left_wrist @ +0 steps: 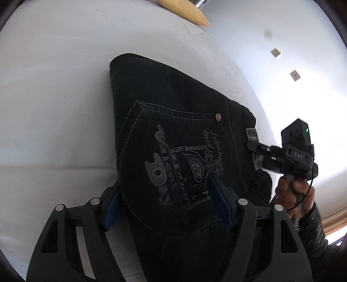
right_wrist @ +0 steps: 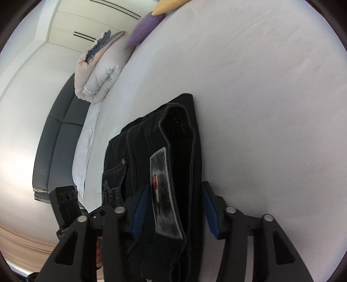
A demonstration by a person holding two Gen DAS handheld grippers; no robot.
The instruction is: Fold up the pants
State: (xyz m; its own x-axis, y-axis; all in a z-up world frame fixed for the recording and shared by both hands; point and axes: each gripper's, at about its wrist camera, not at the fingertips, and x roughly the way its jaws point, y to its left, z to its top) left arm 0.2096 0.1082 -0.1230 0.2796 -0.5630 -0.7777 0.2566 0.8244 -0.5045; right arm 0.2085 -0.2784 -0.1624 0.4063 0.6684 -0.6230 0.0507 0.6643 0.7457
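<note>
Straddling the folded black jeans [left_wrist: 173, 134], the left gripper [left_wrist: 164, 195] stands wide, its blue pads [left_wrist: 221, 201] apart over the printed back pocket [left_wrist: 173, 162] with no squeeze on the cloth. The jeans lie in a compact stack on the white bed sheet [left_wrist: 54, 97], waistband end toward the right gripper [left_wrist: 258, 156], which a hand [left_wrist: 290, 195] holds at the stack's edge by the sewn patch [left_wrist: 252, 134]. From its own camera the right gripper [right_wrist: 173, 208] is spread about midway, one finger on each side of the waistband [right_wrist: 180, 134] and its grey label [right_wrist: 164, 195]; whether the pads touch the fabric I cannot tell. Farther off, a rolled duvet [right_wrist: 97, 73], a purple cushion [right_wrist: 145, 28] and a yellow cushion [right_wrist: 169, 6] sit near the dark headboard [right_wrist: 58, 134].
</note>
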